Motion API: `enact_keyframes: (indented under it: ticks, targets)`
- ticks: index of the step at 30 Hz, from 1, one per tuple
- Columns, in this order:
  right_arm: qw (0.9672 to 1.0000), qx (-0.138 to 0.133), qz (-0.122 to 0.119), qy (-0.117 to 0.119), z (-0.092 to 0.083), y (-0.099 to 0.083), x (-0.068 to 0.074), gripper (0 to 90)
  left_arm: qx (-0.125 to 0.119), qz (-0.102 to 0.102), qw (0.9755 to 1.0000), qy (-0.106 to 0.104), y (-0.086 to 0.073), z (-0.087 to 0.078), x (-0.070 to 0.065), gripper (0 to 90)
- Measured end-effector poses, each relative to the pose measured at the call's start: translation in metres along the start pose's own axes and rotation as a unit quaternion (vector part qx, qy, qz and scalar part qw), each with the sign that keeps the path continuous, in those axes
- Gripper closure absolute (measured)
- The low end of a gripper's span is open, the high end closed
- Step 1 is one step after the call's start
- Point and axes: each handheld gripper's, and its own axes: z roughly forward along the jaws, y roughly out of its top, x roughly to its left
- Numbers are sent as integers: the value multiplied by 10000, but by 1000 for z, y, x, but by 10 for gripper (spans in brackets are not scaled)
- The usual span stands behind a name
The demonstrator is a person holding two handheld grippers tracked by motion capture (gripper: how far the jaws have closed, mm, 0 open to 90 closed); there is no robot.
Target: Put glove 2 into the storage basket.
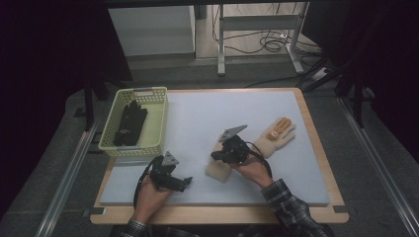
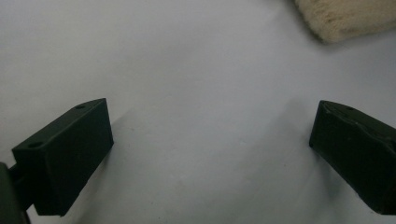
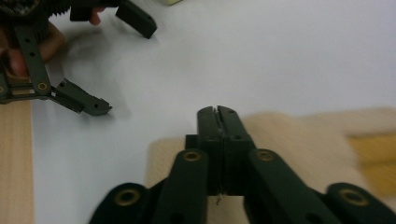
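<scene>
A cream knitted glove [image 1: 276, 136] with a brown patch on its fingers lies on the white board, fingers pointing to the far right. My right gripper [image 1: 215, 156] hovers low over the glove's cuff end. Its jaws [image 3: 218, 112] are pressed together, and I see nothing between them. The glove [image 3: 289, 135] looks blurred beneath them. My left gripper [image 1: 186, 181] rests near the board's front edge, left of the cuff, jaws spread wide. Only bare board lies between the open jaws [image 2: 210, 154], and the glove's cuff [image 2: 345, 16] sits at the top right of the left gripper view. The left gripper [image 3: 127, 70] is open in the right gripper view too.
A yellow basket [image 1: 131, 149] holding black gloves [image 1: 129, 123] stands at the board's far left. The white board [image 1: 207, 113] lies on a wooden table [image 1: 316, 143]. Table legs and cables are on the floor beyond.
</scene>
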Motion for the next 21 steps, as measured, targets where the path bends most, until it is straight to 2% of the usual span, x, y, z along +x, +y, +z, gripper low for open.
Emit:
enact_keyframes:
  ticks: [5,8,14,21]
  targets:
    - [9994,228,-262,-57,30,3,14,884,5,8,10000,3,0,0,0,0]
    - [9990,352,-272,-22,39,0,16,884,-4,-1,10000,-1,0,0,0,0]
    - [9988,391,-243,136,33,-10,21,883,-2,5,10000,-2,0,0,0,0]
    - [9979,497,-403,124,16,-22,29,874,-13,-7,10000,1,0,0,0,0]
